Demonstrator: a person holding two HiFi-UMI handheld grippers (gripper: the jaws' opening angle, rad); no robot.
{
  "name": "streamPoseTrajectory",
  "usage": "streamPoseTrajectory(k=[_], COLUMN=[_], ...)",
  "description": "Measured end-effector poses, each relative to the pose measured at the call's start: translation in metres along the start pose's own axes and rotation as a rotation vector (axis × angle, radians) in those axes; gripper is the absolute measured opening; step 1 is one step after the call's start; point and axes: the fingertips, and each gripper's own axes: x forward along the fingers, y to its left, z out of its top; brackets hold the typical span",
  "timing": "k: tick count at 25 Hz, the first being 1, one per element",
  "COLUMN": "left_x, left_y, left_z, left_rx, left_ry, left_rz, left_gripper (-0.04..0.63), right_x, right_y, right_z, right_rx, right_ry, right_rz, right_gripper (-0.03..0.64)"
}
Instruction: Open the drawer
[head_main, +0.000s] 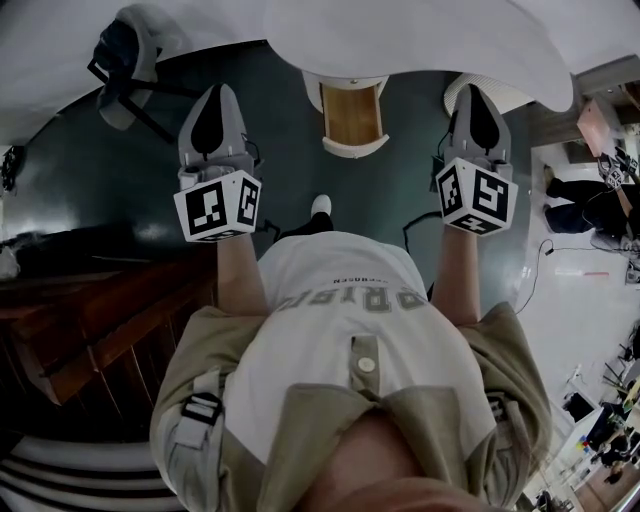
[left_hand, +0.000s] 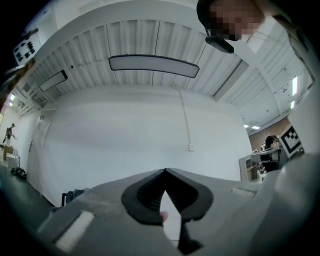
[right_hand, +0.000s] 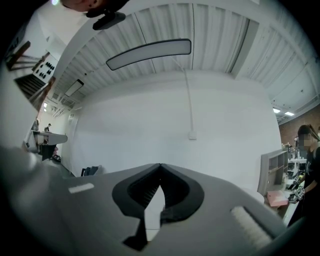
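A small white unit with a wood-coloured panel (head_main: 352, 115) stands under the edge of the white table (head_main: 420, 40), between my two grippers and beyond them. I cannot tell whether its drawer is open. My left gripper (head_main: 214, 98) is held out level at the left, apart from the unit. My right gripper (head_main: 473, 95) is held out level at the right. In the left gripper view the left gripper (left_hand: 164, 170) has its tips together with nothing between them, facing a white wall. In the right gripper view the right gripper (right_hand: 160, 164) is likewise shut on nothing.
A dark chair (head_main: 125, 55) stands at the far left on the dark floor. Dark wooden furniture (head_main: 90, 310) runs along my left side. A cable (head_main: 540, 262) lies on the floor at the right, with people (head_main: 590, 205) beyond it.
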Motion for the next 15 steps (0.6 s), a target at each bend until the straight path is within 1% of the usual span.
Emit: streamPoseTrajectory(k=[4, 9, 15], left_x=[-0.0006, -0.0036, -0.0063], left_y=[0.0044, 0.0079, 0.0093], left_z=[-0.0002, 0.0, -0.0022], left_rx=[0.0, -0.004, -0.008], left_ry=[-0.001, -0.007, -0.004], left_rz=[0.013, 0.026, 0.027], left_gripper=[0.008, 0.008, 0.008], right_x=[0.0012, -0.0031, -0.0067], right_y=[-0.0007, -0.0071, -0.0059], right_z=[0.0033, 0.0068, 0.0093], right_rx=[-0.004, 0.005, 0.004], right_ry=[-0.011, -0.033, -0.037], right_rz=[-0.003, -0.026, -0.015], right_gripper=[0.005, 0.004, 0.003])
